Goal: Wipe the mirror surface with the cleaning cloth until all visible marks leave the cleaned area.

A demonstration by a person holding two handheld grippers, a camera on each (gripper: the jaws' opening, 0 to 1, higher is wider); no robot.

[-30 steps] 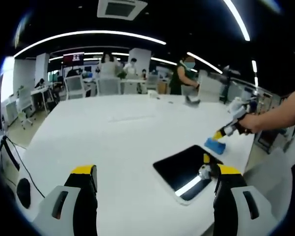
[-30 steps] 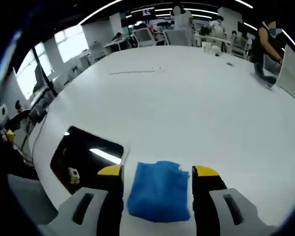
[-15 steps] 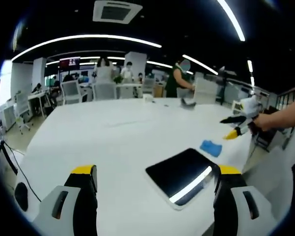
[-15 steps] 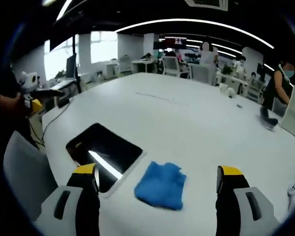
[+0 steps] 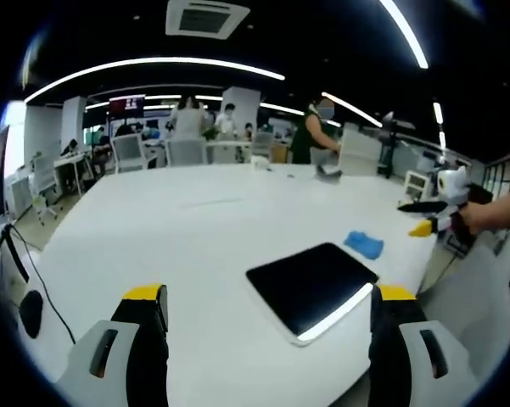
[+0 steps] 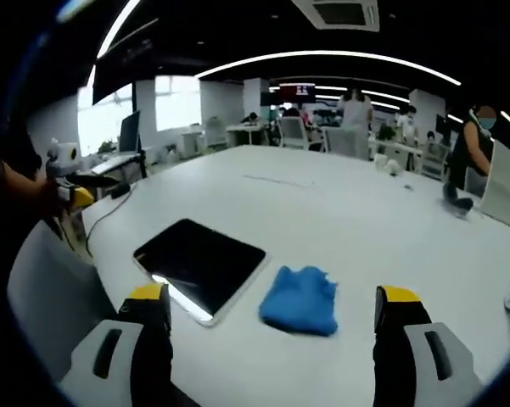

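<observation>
in the left gripper view the left tool [image 5: 267,339] has its two yellow-tipped jaws spread wide, holding nothing, raised above the near edge of the white tabletop [image 5: 178,237]. the mirror [image 5: 312,287], a dark rectangular slab with rounded corners and a pale rim, lies flat on the tabletop between those jaws and beyond them, a bright strip of ceiling light reflected along its near edge. the blue cleaning cloth [image 5: 364,245] lies crumpled just beyond the mirror's far right corner, near it but apart. past the cloth, off the tabletop's edge, the right tool [image 5: 424,216] is held in a person's hand, above and clear of both cloth and mirror.

in the right gripper view the right tool [image 6: 271,339] is likewise wide apart and empty, up off the tabletop [image 6: 356,212]. the mirror [image 6: 200,264] lies ahead of its left jaw, and the cloth [image 6: 303,298] sits just beside the mirror's right edge, on bare tabletop. beyond the mirror, off the tabletop, the left tool [image 6: 75,193] shows in a hand.

desks, chairs and standing people are well beyond the mirror.
</observation>
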